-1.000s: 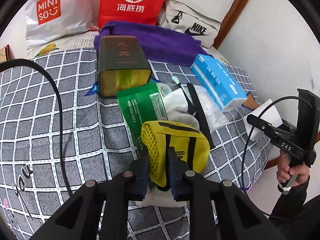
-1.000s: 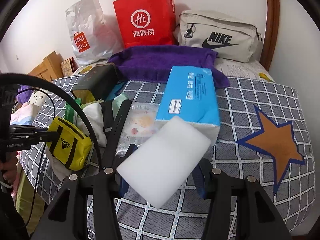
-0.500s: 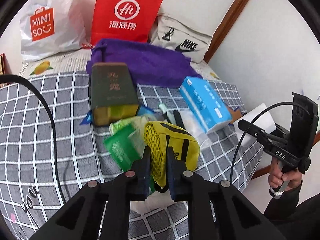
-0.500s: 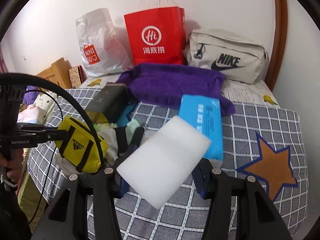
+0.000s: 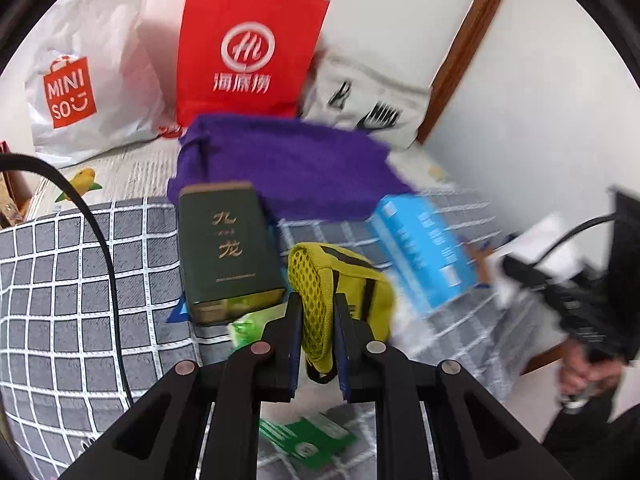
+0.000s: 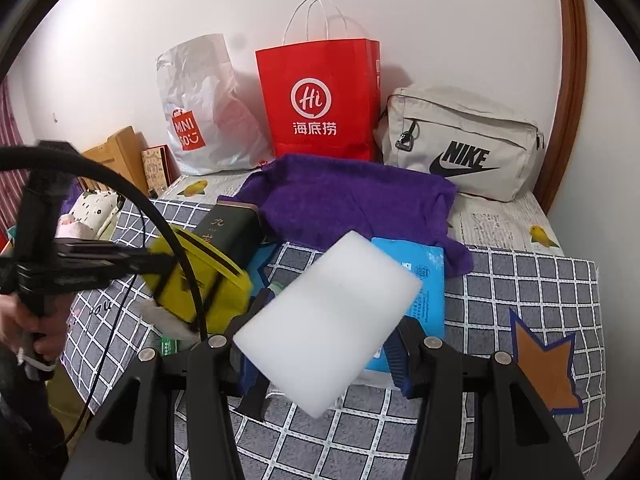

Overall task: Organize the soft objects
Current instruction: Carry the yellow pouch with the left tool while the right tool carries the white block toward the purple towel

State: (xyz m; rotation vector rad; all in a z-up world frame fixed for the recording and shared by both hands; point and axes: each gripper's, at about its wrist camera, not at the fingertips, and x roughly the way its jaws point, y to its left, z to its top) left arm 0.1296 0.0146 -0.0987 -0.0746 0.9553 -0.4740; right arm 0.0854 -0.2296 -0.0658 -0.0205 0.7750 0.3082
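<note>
Pouch, yellow, soft and light, hangs above the bed, pinched by its mesh edge in the left gripper; right gripper clamps a squashy white sponge across its middle.

Left gripper jaws pinched tight, right gripper jaws half-spread.

right-hand side of the left wrist view motion-blurred: blue tissue pack, right tool

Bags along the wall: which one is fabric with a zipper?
The beige Nike bag, rightmost; the red paper bag and white Miniso plastic bag have none.
</note>
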